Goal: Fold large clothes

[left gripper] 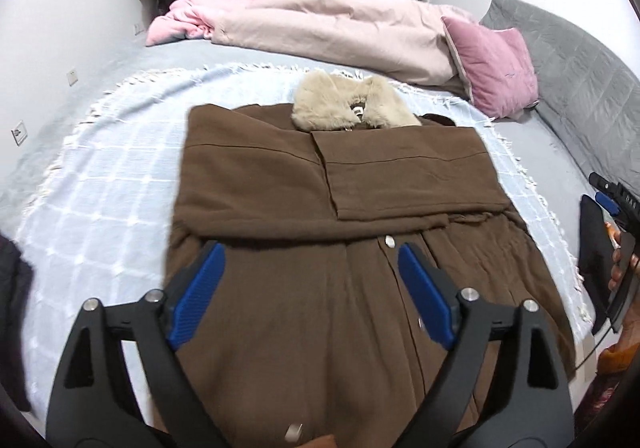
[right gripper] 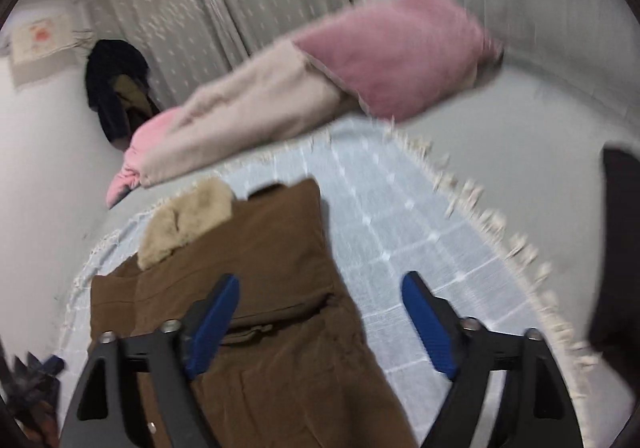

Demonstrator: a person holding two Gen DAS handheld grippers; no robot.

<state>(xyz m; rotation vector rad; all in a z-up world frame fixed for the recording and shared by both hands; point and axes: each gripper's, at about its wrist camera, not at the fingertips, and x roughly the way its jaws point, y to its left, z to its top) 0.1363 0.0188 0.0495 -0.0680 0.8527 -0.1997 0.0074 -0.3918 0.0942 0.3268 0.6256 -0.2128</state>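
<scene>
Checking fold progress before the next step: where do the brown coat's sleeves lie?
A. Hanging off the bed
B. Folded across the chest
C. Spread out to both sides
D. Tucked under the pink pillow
B: on the brown coat both sleeves lie crossed over the chest below the fur collar.

Left gripper (left gripper: 310,254): jaws spread wide, blue pads (left gripper: 198,294) facing each other, nothing clamped between, pointing steeply downward. Right gripper (right gripper: 320,286): jaws likewise wide apart, empty, tilted down less steeply; own view motion-blurred. Person's hand (left gripper: 622,264) wrapped round right gripper's black handle at right edge of left wrist view, fingers curled.
</scene>
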